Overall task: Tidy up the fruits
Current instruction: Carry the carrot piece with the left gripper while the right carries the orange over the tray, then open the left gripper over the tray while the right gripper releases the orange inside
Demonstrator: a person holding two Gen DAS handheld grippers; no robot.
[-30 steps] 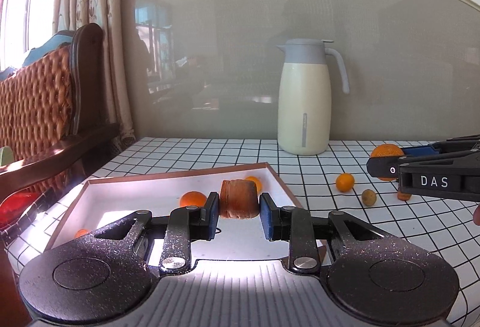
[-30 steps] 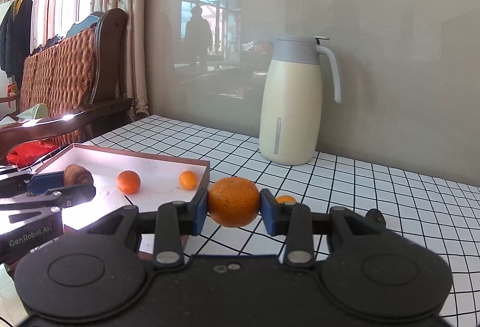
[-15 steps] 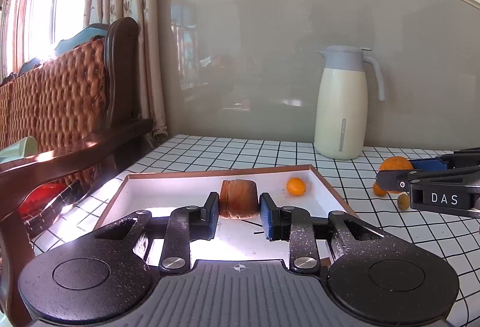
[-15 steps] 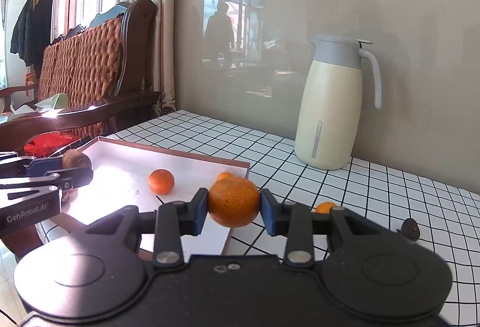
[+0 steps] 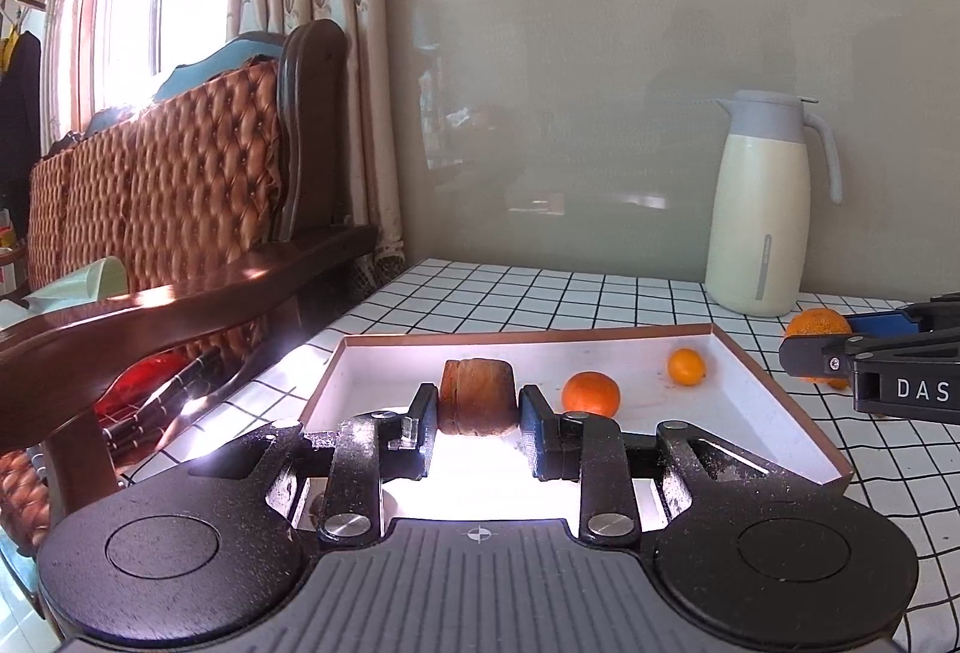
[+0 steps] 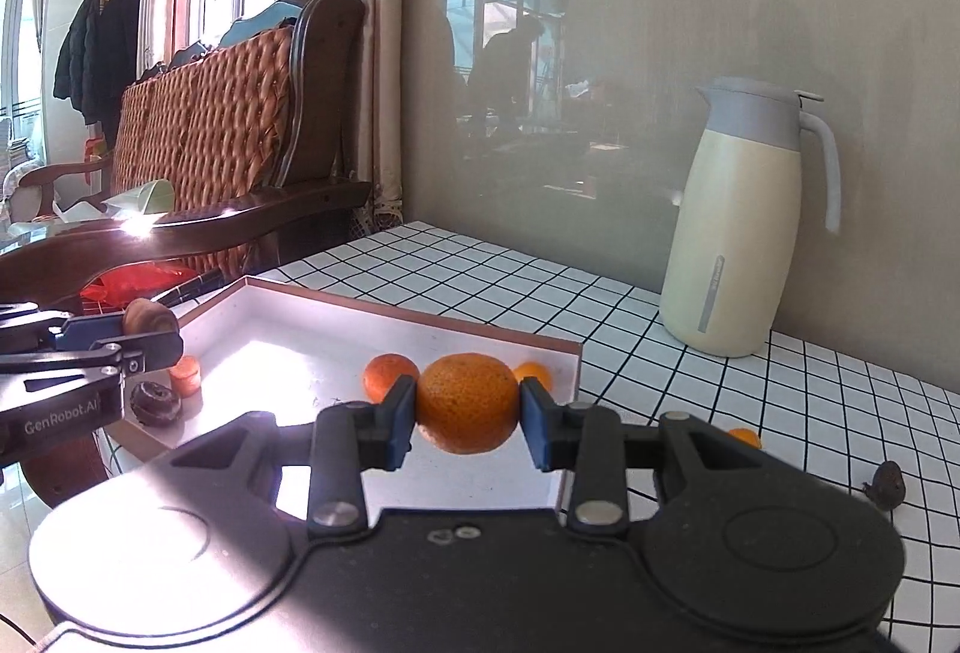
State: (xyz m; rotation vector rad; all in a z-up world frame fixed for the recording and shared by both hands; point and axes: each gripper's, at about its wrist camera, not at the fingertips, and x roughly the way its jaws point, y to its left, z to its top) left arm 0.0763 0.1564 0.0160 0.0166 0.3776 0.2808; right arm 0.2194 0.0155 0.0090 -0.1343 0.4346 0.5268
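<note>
A checked counter (image 5: 540,293) carries a cream jug (image 5: 759,209) by the wall and a shallow white tray (image 5: 774,413) near the sofa (image 5: 180,161). The left gripper (image 5: 478,416) holds its fingers clenched on a brown fruit (image 5: 477,401) above the tray's near part. The right gripper (image 6: 468,413) clasps a large orange (image 6: 467,401) over the tray's right edge. In the tray lie a mandarin (image 5: 591,393), a kumquat (image 5: 687,366), a dark fruit (image 6: 156,401) and a small orange piece (image 6: 186,376). A dark scrap (image 6: 887,485) lies on the counter, right.
</note>
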